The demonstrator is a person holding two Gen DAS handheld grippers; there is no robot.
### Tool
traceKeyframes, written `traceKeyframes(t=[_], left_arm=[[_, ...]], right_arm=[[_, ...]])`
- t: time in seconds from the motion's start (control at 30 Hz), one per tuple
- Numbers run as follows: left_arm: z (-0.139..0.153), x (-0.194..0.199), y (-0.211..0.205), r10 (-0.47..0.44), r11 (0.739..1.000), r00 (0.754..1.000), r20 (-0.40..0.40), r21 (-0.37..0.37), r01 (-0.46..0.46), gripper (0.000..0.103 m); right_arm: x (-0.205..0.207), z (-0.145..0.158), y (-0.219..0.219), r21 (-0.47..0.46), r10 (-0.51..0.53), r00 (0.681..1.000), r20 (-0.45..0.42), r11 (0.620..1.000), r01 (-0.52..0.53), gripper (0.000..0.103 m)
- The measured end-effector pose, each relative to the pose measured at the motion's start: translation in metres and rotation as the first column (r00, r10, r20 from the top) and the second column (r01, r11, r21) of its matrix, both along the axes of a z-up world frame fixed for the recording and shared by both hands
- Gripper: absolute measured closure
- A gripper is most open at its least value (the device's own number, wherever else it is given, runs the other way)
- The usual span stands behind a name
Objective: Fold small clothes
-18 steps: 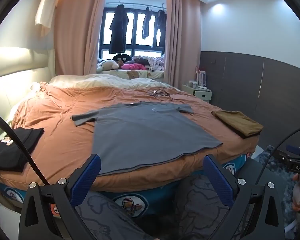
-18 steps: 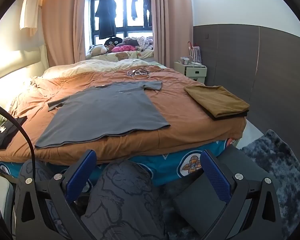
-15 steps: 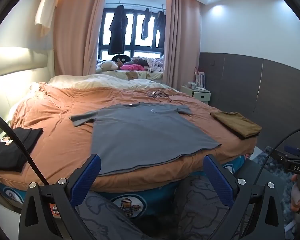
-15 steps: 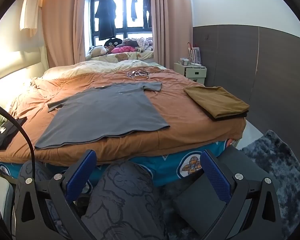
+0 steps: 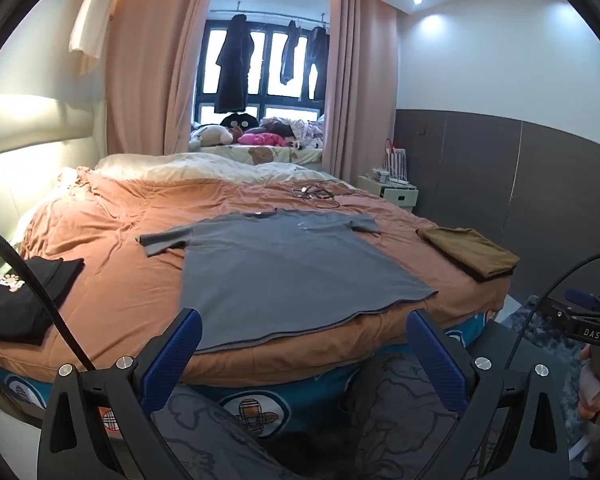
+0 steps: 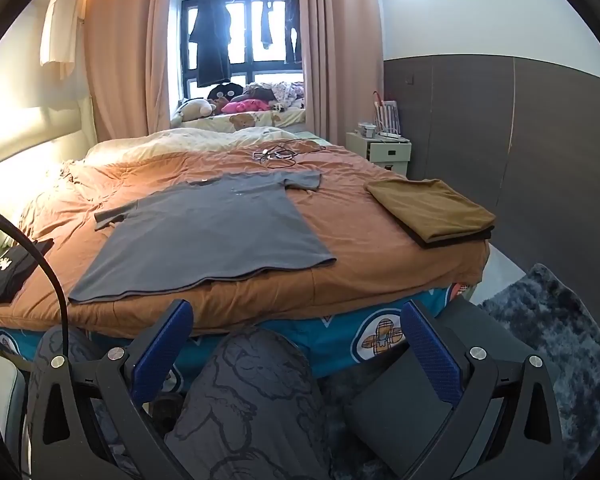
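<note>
Grey T-shirt (image 5: 284, 268) flat on bed (image 5: 112, 276), beyond empty wide-apart jaws.

You see a matt grey cloth T-shirt (image 5: 284, 268) lying smooth on the rumpled orange quilt (image 5: 112, 280); your gripper pads (image 6: 162, 350) are blue, finely textured, on matt black plastic with shiny metal bolts (image 6: 478, 353).

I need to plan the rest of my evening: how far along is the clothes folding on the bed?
Done: a brown stack lies folded at the bed's right edge, and black clothes lie folded at the left. In hand: nothing; the left gripper and right gripper are both open, short of the bed. Left: the grey T-shirt lies flat and unfolded, sleeves out.
</note>
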State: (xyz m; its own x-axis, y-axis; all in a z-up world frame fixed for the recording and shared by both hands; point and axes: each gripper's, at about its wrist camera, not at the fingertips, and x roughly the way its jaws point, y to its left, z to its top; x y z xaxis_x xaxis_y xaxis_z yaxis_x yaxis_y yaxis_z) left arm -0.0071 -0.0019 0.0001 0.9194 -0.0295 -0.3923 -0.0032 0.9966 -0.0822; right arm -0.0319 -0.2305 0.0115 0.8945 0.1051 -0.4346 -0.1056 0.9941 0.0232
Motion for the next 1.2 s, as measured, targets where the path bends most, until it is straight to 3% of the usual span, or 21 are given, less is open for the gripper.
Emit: traceKeyframes(t=[1.2], left_arm=[[0.014, -0.020, -0.011, -0.024, 0.999, 0.999, 0.035, 0.022, 0.023, 0.000]], right_arm=[[-0.002, -0.003, -0.008, -0.007, -0.026, 0.998, 0.055, 1.000, 0.026, 0.000]])
